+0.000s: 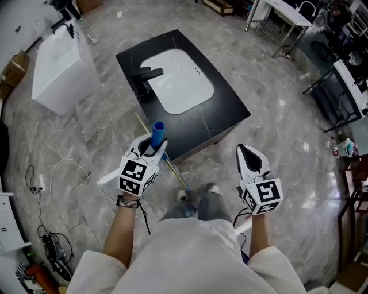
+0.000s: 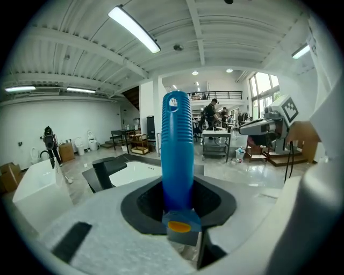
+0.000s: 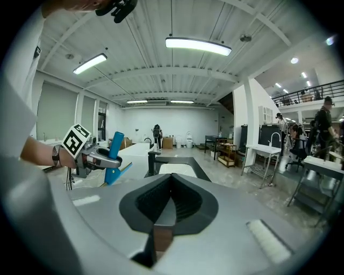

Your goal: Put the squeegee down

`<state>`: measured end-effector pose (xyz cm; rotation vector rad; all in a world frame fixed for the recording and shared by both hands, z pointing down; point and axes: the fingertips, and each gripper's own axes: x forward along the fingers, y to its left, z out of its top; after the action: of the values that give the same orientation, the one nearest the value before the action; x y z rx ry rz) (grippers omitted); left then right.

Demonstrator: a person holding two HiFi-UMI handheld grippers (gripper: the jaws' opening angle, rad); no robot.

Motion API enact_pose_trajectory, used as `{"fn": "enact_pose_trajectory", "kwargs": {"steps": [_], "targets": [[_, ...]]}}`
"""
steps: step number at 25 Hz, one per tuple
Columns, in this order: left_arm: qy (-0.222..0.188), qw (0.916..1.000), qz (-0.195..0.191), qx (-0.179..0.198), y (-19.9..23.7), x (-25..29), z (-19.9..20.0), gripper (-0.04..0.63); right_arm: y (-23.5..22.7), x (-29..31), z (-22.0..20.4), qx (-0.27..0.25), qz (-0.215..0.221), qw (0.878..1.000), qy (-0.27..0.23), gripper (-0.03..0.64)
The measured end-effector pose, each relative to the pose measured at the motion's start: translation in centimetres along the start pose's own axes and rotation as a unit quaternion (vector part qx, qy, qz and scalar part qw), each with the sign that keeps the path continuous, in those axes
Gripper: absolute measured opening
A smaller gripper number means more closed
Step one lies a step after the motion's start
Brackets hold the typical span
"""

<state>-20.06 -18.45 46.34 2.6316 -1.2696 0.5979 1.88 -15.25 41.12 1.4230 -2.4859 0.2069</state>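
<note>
short of the sink counter (image 1: 225, 104), left gripper (image 1: 153, 147) clamps the squeegee (image 1: 158, 132) handle; right gripper (image 1: 248, 155) closed, empty. recommend lowering flat before releasing.

Black cabinet (image 1: 227, 108) holds a white basin (image 1: 181, 83) and black faucet (image 1: 147, 76)

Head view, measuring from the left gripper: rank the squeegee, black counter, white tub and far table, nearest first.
1. squeegee: held in the left gripper.
2. black counter: just ahead, centre.
3. white tub: upper left.
4. table: far upper right.
</note>
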Motion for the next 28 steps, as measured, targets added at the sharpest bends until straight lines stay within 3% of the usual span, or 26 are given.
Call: {"fn": "enact_pose_trajectory", "kwargs": {"steps": [6,14,28], "targets": [[0.029,0.9995,-0.007,-0.002,2.0,5.0,-0.9,0.117,-1.6,3.8,-1.5,-0.003,0.012,1.000,0.026,0.006],[0.114,0.9924,-0.020,0.043,2.1,12.5,-3.5,0.117,-6.2,7.0,-2.9,0.035,0.019,0.998,0.043,0.006],[0.179,0.9825,-0.045,0.024,2.6,22.0,-7.1,0.117,-11.7,10.7,-5.2,0.060,0.013,0.995,0.076,0.006]]}}
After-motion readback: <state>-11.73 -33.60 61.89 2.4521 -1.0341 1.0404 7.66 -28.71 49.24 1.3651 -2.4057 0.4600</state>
